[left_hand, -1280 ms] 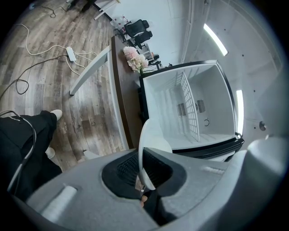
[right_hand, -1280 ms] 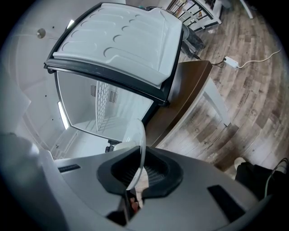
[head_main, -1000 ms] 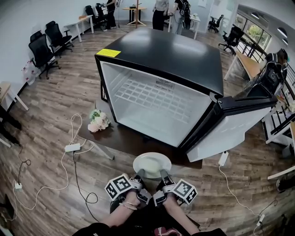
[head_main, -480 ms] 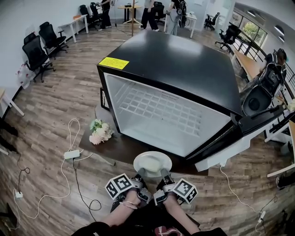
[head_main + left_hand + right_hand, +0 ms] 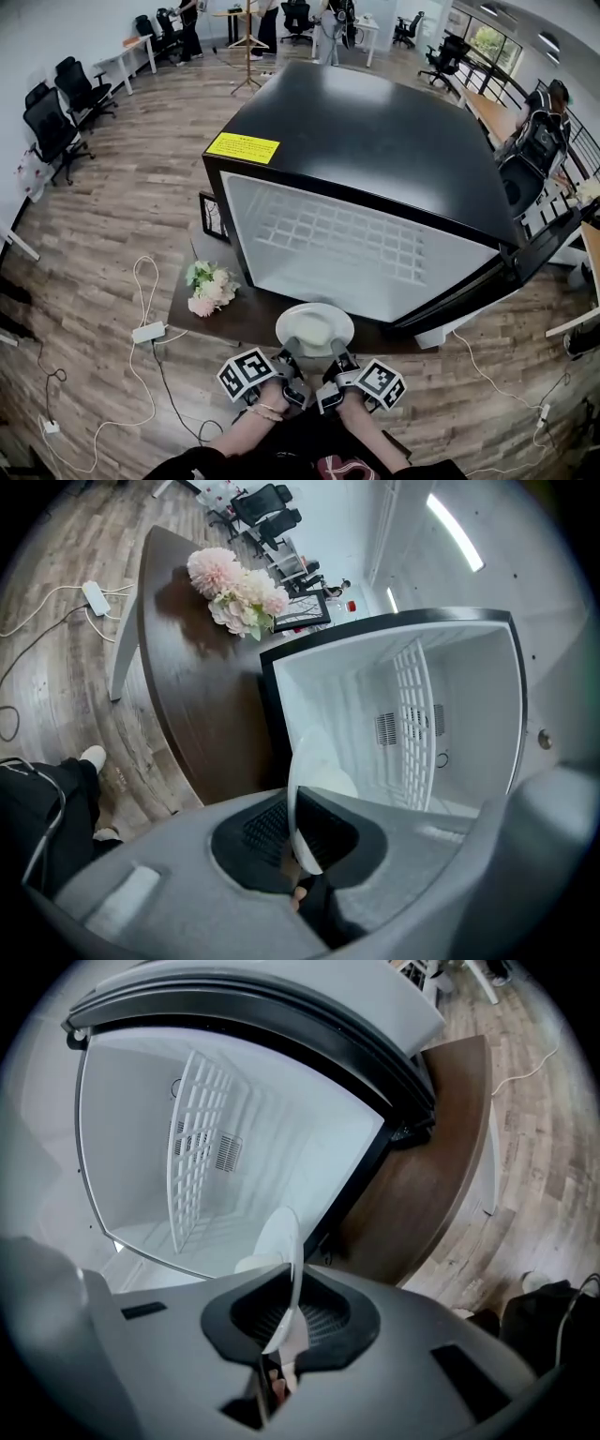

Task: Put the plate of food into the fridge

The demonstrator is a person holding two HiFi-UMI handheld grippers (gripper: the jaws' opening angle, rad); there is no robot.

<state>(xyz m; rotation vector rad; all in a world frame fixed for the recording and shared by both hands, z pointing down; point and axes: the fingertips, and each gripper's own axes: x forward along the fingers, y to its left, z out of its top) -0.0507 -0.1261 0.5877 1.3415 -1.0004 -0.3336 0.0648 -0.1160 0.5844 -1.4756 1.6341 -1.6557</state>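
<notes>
In front of the open fridge (image 5: 366,141), the white plate (image 5: 314,328) with pale food on it is held about level, at the near edge of the dark table (image 5: 234,314). Its near rim is gripped by the left gripper (image 5: 289,350) and the right gripper (image 5: 337,352) side by side, with the jaws of each narrowed onto it. A wire shelf (image 5: 337,234) is seen inside the fridge. Flowers (image 5: 208,286) are laid on the table, well apart from the plate.
</notes>
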